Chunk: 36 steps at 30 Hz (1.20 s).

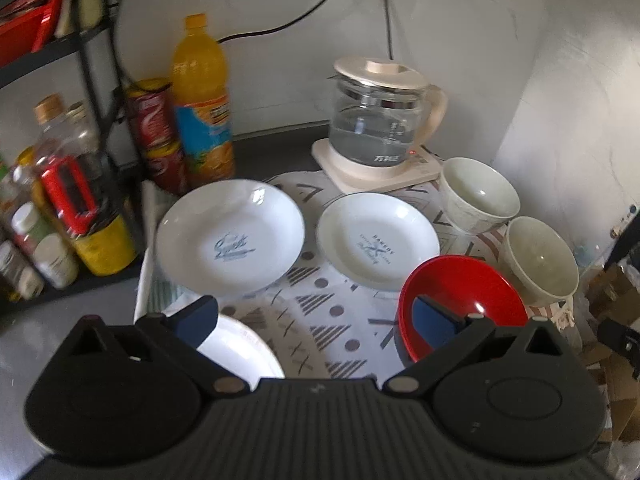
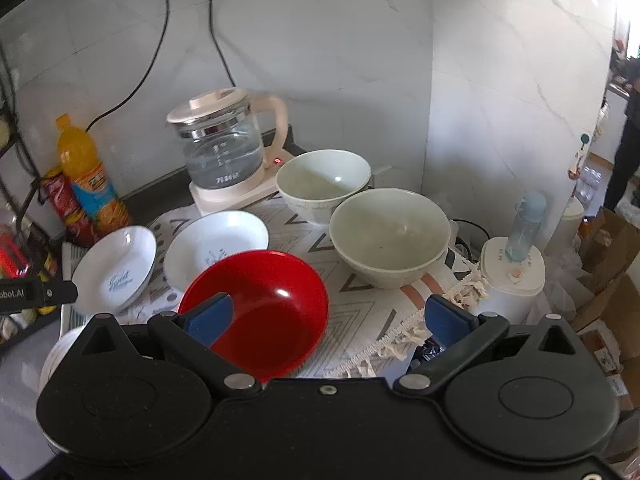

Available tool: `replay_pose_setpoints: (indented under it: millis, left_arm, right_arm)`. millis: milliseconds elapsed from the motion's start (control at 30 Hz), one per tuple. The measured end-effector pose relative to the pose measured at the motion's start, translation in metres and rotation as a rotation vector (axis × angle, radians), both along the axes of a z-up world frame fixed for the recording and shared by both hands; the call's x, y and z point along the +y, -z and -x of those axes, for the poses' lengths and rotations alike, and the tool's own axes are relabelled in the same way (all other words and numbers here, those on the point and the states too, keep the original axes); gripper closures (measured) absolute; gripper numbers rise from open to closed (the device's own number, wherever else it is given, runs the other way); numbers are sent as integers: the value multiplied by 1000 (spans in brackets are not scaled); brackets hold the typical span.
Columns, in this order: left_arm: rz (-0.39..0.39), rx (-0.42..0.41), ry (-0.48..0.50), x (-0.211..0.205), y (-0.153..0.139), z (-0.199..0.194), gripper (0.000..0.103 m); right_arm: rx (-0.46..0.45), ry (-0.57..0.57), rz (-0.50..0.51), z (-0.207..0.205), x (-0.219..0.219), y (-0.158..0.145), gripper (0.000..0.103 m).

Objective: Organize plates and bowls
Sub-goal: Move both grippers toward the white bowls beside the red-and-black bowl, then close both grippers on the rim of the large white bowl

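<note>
On a patterned cloth lie two white plates with blue print, one at the left and one at the middle. A red bowl sits in front of them. Two pale bowls stand at the right, a far one and a near one. Another white plate lies under my left gripper, which is open and empty above the cloth. My right gripper is open and empty above the red bowl's right edge.
A glass kettle on a cream base stands at the back. An orange drink bottle, cans and a rack of jars stand at the left. A small white appliance and cardboard boxes are at the right.
</note>
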<state>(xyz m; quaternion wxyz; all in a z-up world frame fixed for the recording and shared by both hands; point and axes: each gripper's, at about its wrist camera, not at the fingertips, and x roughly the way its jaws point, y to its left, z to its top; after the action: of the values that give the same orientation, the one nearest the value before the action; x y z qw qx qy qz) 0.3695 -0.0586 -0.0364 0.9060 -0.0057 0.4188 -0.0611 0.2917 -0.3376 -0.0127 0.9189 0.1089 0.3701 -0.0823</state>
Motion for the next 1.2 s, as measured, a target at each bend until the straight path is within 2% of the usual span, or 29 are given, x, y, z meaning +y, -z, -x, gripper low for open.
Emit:
replay_pose_setpoints:
  millis: [500,867,1067,1133,1200]
  left_arm:
    - [-4,33,73,-32,12,-35,1]
    - [-1,42,46,-89,15,-70,1]
    - [-16,60,72,-133,23,-88,1]
    - [-10,71,91,-146,28,-94,1]
    - [6,91,106,-156,34,-100,1]
  right_arm:
    - [35,74,-22,-21,-20,15,0]
    - [59,54,-18,-55,-73,27,0]
    - [78,50,-52,-73,-104,41,0]
    - [82,45,-64,-77,-112,47,3]
    - [92,41,-80,-81,-120,54,13]
